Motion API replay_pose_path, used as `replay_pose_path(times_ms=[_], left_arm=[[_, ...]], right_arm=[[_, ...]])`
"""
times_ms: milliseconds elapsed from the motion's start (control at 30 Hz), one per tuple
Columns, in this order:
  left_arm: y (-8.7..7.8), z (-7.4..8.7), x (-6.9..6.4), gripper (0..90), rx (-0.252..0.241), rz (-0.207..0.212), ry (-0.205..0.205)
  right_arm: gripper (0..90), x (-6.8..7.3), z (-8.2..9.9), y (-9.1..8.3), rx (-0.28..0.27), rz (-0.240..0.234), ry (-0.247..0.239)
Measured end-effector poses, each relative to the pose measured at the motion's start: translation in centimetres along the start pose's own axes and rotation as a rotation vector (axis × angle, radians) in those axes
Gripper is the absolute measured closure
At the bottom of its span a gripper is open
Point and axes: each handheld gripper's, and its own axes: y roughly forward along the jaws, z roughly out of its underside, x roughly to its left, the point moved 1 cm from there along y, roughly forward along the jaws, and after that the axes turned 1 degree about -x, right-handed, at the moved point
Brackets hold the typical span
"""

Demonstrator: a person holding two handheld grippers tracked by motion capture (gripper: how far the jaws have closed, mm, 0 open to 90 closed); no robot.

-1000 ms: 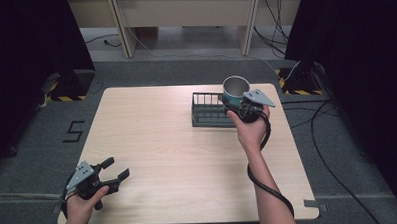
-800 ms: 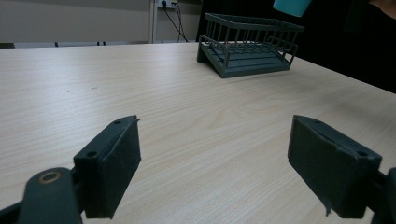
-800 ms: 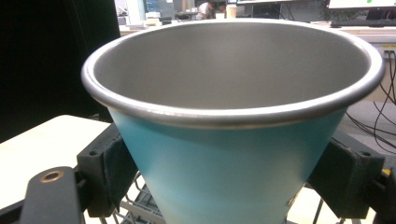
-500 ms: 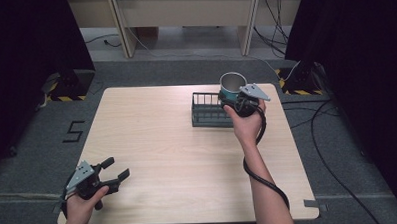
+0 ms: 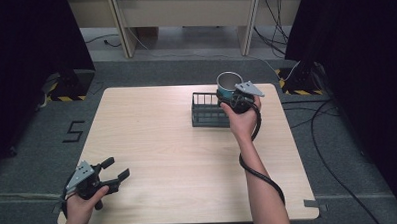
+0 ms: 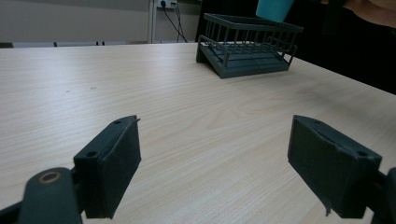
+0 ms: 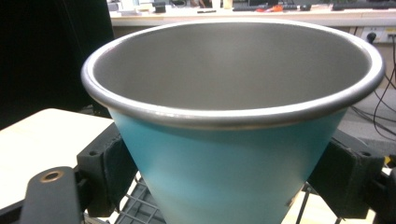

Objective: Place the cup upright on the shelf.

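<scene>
Right tool (image 5: 231, 94) grips the teal metal-rimmed cup (image 7: 233, 135) upright above the dark wire rack (image 5: 210, 110), at 1 o'clock. Left tool (image 5: 116, 173) sits open at 7 o'clock on the light wooden surface (image 5: 157, 143).

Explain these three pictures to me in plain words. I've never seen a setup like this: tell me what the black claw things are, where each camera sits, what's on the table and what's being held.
A person sits at a wooden table holding a hand-operated gripper in each hand. The high view looks down from above. Each of the other two pictures comes from a camera riding on one gripper, looking along its black jaws. The left gripper rests near the table's front left corner, jaws open and holding nothing. The right gripper clamps a teal cup with a bare metal inside, upright, above a dark wire rack that stands on the table's far right part.
</scene>
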Motion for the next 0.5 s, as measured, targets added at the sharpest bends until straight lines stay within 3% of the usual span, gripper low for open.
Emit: replay_pose_path(times_ms=[500], left_arm=[[0.0, 0.0, 0.0, 16.5, -0.002, 0.002, -0.004]], right_arm=[[18.0, -0.2, 1.0, 1.7, 0.033, 0.012, 0.022]])
